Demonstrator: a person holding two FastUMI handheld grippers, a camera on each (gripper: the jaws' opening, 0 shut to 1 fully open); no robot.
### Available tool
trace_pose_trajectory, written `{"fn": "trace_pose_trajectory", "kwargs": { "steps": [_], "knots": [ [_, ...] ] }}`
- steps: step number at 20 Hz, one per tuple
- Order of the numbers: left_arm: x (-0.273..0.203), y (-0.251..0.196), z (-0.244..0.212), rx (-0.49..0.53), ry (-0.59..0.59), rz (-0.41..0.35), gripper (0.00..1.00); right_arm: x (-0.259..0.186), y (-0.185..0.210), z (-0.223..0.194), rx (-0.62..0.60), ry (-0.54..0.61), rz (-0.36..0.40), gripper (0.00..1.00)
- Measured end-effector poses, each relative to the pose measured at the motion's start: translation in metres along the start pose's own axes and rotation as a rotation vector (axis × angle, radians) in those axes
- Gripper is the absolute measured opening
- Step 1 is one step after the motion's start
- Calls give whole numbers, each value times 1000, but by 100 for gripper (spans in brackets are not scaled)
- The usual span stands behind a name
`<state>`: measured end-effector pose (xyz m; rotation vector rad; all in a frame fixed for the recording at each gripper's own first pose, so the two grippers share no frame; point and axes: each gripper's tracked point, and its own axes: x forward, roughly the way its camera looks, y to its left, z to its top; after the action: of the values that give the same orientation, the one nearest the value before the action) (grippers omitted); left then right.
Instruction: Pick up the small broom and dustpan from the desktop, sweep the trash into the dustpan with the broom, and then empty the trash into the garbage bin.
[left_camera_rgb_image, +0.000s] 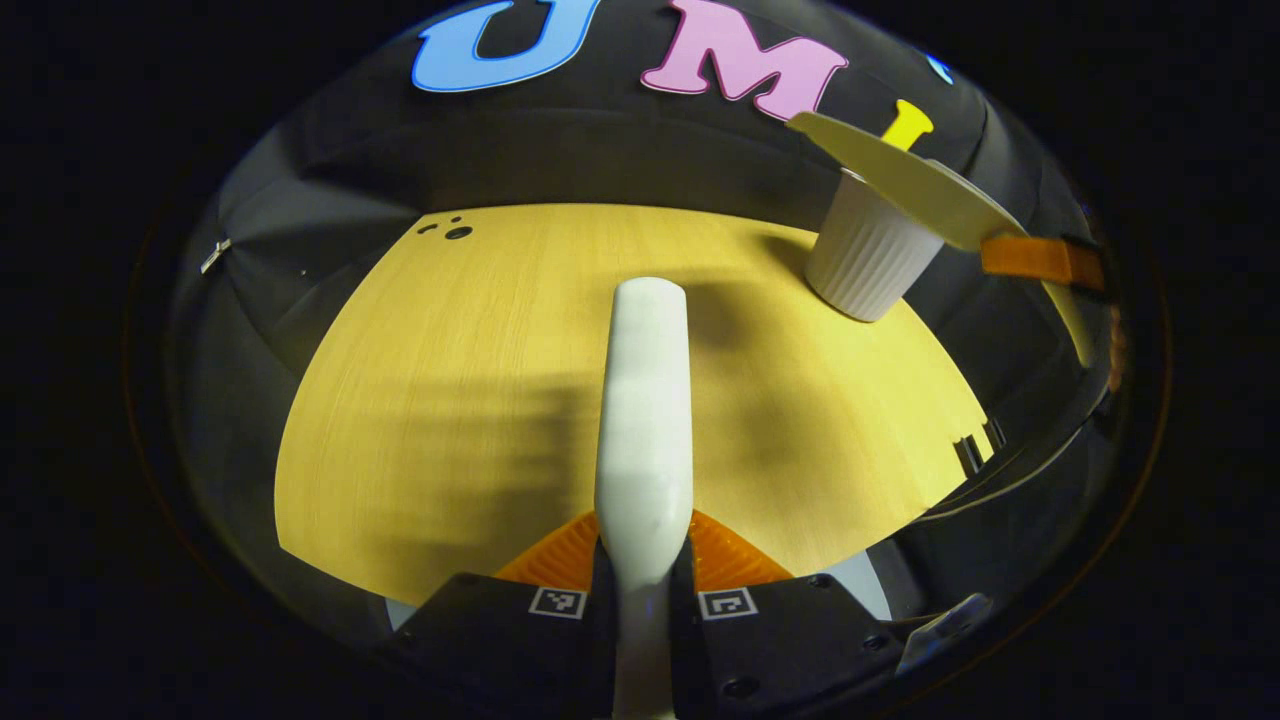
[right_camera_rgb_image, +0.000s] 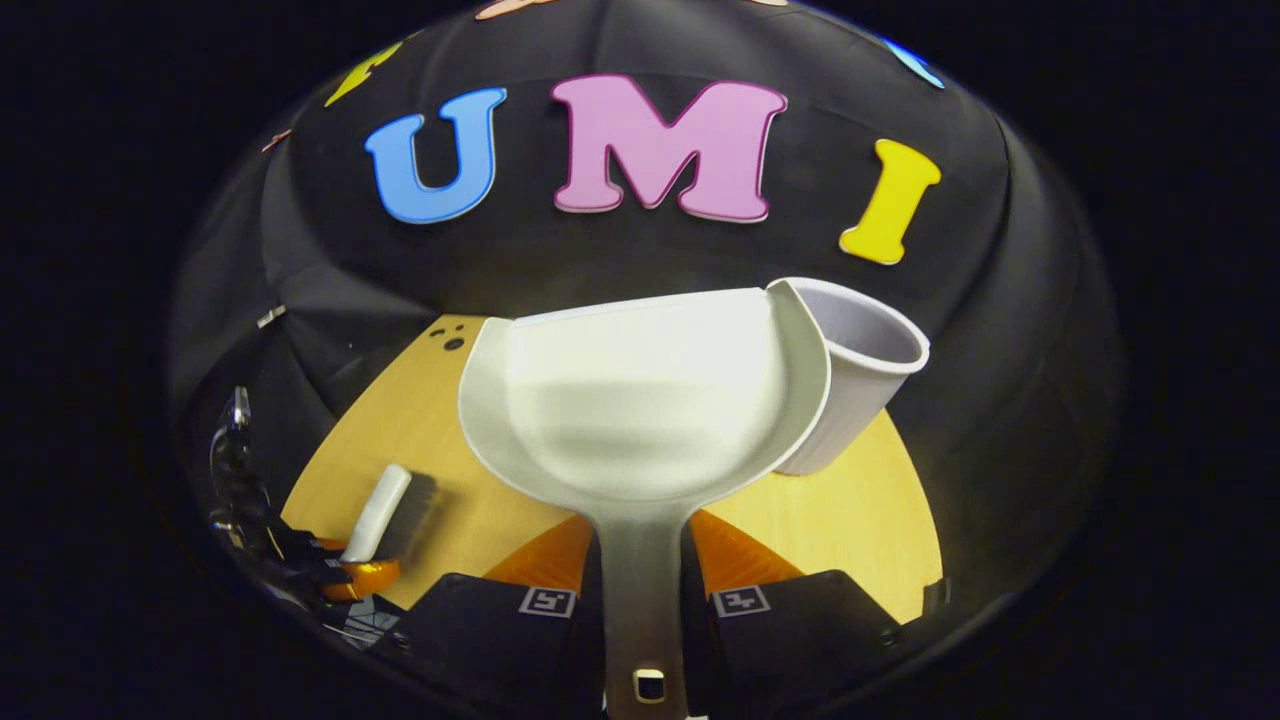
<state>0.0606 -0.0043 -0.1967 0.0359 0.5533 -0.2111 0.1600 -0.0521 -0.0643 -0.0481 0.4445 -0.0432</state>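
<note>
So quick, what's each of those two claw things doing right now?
Left gripper: closed on the broom handle.
Right gripper: closed on the dustpan handle, pan raised beside the white bin.

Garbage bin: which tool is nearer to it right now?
Right. The right tool holds the dustpan with its edge up against the garbage bin. The left tool, gripping the broom, sits farther back across the table.

Booth interior: pale yellow wood-grain worktop (left_camera_rgb_image: 480, 400) with a curved front edge, small dark holes (left_camera_rgb_image: 456, 231) near its far left corner, soft shadows lying across its middle, backed and flanked by black cloth wall (left_camera_rgb_image: 600, 150) hanging in folds, under dim light.
</note>
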Motion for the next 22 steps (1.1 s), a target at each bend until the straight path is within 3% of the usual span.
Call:
{"fn": "trace_pose_trajectory", "kwargs": {
  "steps": [3,11,12,14,21,22],
  "knots": [
    [14,11,-4,-37,14,1,27,15,28,-49,44,94,53,32],
    [66,36,2,-50,66,49,26,68,27,-129,74,249,28,35],
    [75,39,3,-52,77,59,26,77,26,-138,94,268,22,31],
    [91,40,5,-61,93,64,26,93,24,-156,119,303,12,35],
    [129,42,14,-6,127,131,27,115,21,-172,160,366,23,32],
    [129,41,16,7,125,136,29,115,22,-174,158,366,25,36]
  ]
}}
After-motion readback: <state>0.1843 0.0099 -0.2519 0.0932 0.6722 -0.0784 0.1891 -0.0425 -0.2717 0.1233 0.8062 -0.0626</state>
